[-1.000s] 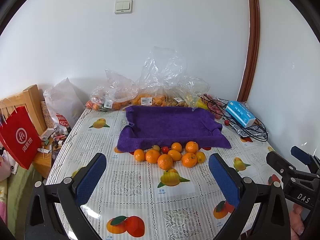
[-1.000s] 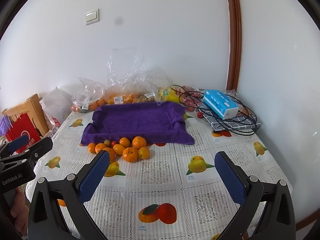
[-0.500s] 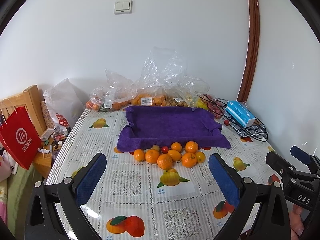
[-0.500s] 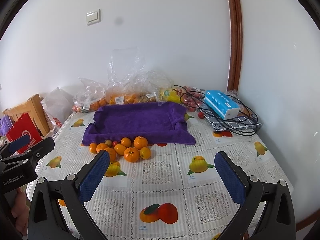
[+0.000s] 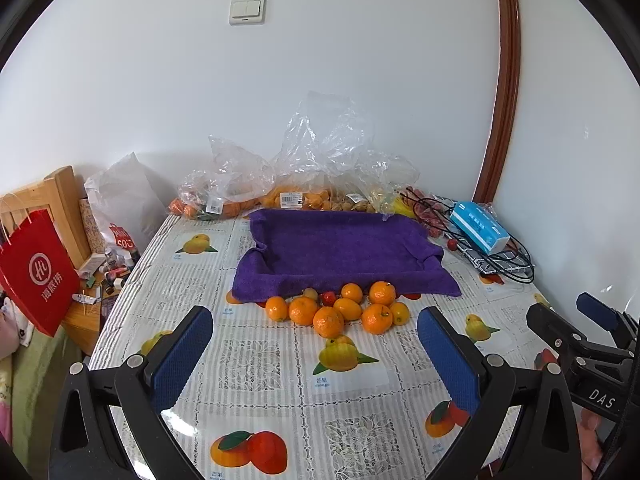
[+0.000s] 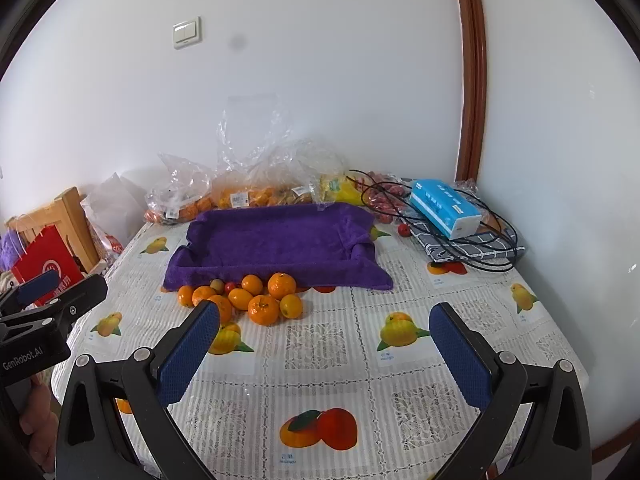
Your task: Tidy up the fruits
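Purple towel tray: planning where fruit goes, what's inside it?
Inside the purple towel-lined tray only bare cloth shows; the near wall hides a strip of floor, and the towel covers what lies beneath.

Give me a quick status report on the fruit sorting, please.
Left gripper and right gripper open, empty, above table. Loose oranges piled before purple towel tray, tray empty. Path clear.

I am in somebody's home — a plain white-walled room with a light switch (image 5: 247,11) and brown door trim (image 5: 505,92). The table (image 5: 260,364) wears a fruit-print cloth; shopping bags of fruit (image 5: 296,184), a tissue box (image 5: 479,227) and a red paper bag (image 5: 37,276) crowd around — ordinary household clutter.
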Demonstrator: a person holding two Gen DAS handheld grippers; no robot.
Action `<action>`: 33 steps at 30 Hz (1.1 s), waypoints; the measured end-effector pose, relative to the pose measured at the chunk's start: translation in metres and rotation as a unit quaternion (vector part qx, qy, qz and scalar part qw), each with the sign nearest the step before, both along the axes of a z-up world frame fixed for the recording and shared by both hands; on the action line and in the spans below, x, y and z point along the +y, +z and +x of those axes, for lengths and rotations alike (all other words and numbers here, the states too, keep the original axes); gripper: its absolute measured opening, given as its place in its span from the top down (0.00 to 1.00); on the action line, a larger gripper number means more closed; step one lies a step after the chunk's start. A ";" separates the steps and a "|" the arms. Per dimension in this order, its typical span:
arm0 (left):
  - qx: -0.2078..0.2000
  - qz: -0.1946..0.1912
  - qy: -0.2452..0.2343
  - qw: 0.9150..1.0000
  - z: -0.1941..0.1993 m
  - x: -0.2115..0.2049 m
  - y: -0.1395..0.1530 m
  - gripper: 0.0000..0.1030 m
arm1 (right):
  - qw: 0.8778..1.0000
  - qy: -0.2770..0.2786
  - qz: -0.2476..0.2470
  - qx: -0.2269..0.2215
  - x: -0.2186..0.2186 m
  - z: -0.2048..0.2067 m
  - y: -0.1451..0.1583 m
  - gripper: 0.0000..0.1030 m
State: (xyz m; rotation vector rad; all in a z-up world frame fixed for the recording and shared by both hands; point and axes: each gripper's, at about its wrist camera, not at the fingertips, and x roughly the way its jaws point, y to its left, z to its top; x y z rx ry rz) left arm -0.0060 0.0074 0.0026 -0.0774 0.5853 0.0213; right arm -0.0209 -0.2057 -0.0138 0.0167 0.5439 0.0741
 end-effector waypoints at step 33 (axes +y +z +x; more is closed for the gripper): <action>0.058 0.018 0.014 0.998 0.071 0.026 -0.063 0.01 | 1.000 0.006 -0.010 0.024 0.013 0.078 -0.057 0.00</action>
